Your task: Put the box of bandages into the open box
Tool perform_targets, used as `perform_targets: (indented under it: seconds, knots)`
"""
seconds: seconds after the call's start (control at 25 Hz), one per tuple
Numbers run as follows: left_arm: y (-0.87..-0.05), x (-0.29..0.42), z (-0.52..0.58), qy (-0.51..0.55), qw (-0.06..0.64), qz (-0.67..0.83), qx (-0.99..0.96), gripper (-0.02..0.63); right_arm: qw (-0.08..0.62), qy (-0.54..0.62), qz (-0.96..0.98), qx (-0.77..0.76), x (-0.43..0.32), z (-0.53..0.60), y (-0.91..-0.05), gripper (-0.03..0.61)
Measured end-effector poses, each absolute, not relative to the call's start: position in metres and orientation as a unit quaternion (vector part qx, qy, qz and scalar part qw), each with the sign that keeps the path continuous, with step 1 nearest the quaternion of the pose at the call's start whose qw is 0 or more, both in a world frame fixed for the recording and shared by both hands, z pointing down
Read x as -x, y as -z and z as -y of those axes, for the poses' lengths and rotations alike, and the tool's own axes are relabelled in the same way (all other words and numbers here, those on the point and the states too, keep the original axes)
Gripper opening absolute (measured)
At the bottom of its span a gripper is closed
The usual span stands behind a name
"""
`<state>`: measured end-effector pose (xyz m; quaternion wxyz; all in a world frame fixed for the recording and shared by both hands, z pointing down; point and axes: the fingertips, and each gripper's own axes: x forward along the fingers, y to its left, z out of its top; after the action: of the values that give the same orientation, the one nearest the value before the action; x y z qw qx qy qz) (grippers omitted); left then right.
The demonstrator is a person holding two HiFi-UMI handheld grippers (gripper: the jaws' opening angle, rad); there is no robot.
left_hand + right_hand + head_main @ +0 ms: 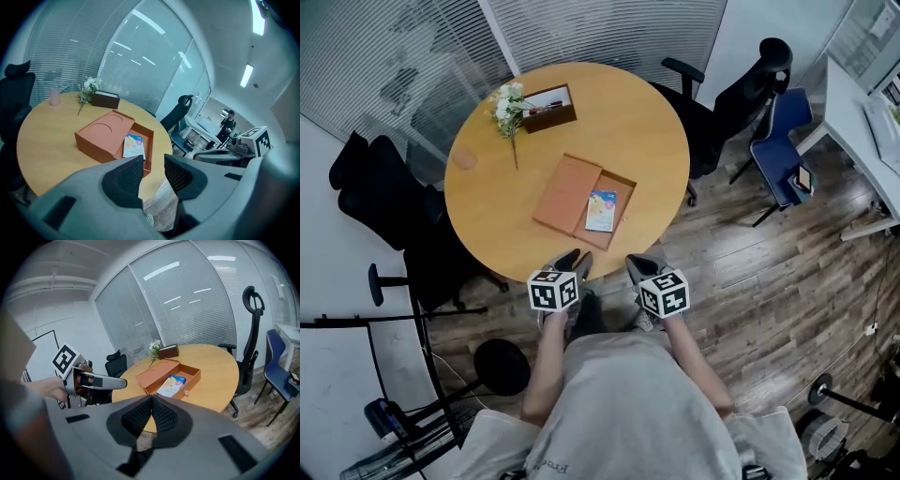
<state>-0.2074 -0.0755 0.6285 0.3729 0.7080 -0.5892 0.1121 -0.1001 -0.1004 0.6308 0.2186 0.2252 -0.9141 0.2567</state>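
An orange open box (619,192) lies on the round wooden table (647,131), its lid (566,193) folded out to the left. The blue and yellow box of bandages (601,210) lies flat inside the tray, also seen in the left gripper view (134,145) and the right gripper view (172,385). Both grippers hover at the table's near edge, short of the box. My left gripper (572,267) (153,161) is open with nothing between its jaws. My right gripper (642,270) (151,401) is shut and empty.
At the table's far side stand a small bunch of white flowers (508,105), a dark brown box (549,106) and a pink cup (465,158). Black office chairs (741,94) (384,202) ring the table. A blue chair (778,141) and desk sit at the right.
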Motion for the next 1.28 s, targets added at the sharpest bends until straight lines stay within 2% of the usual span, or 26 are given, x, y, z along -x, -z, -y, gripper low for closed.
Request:
perform_targets:
  seconds: [0.56, 1.0, 1.28]
  knots:
    - [-0.605, 0.201, 0.053, -0.057, 0.321, 0.639, -0.697, 0.117, 0.222, -0.214, 0.923, -0.229, 0.086, 0.081, -0.627, -0.003]
    - [-0.607, 0.178, 0.046, -0.046, 0.3, 0.653, -0.694, 0.031, 0.191, -0.227, 0.927, -0.229, 0.05, 0.069, -0.629, -0.003]
    - [-0.604, 0.165, 0.036, -0.018, 0.31, 0.651, -0.693, 0.011, 0.203, -0.222, 0.924, -0.238, 0.032, 0.063, -0.635, -0.003]
